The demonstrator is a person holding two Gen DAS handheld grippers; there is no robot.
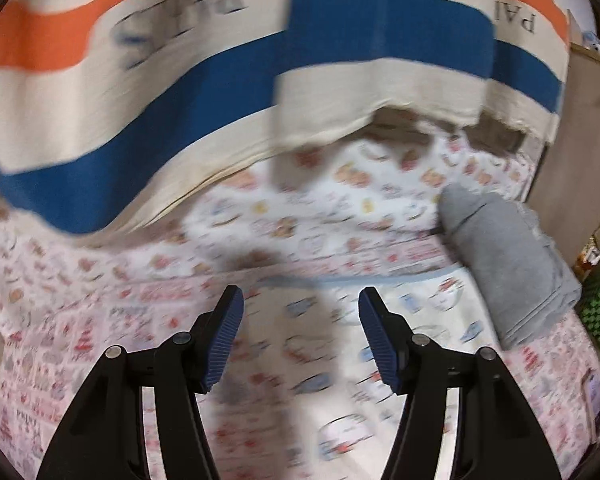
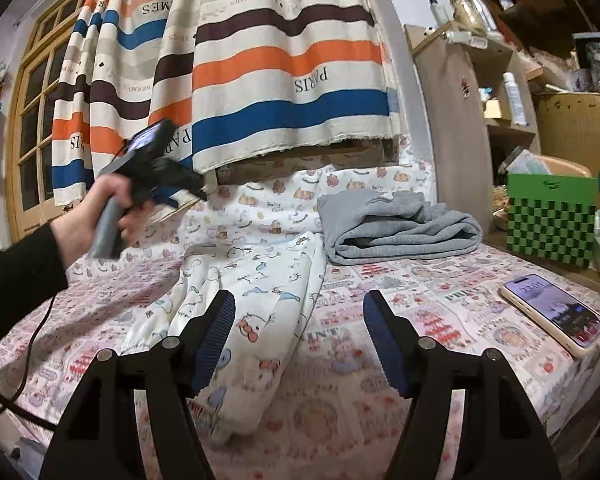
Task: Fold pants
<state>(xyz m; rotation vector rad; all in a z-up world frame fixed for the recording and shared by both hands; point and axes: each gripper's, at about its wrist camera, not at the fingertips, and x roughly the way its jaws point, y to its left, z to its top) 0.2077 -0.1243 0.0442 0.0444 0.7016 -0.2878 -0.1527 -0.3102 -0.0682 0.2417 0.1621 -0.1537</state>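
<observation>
White pants (image 2: 260, 312) printed with cartoon animals lie folded lengthwise on the bed, waist toward the far end. My right gripper (image 2: 299, 300) hovers open over their near part, and nothing sits between its blue pads. A hand in a black sleeve holds my left gripper (image 2: 194, 196) up at the left, near the curtain and away from the pants. In the blurred left wrist view the left gripper (image 1: 300, 294) is open and empty above the patterned bed. A grey garment (image 2: 396, 228) lies folded at the back right and shows again as the grey bundle (image 1: 512, 264).
A striped curtain (image 2: 280, 68) hangs over the bed's far edge. A phone (image 2: 556, 314) on a cable rests at the bed's right edge. A green checkered box (image 2: 552, 220) and cluttered shelves (image 2: 500, 80) stand on the right. A black cable (image 2: 36, 336) trails over the left side.
</observation>
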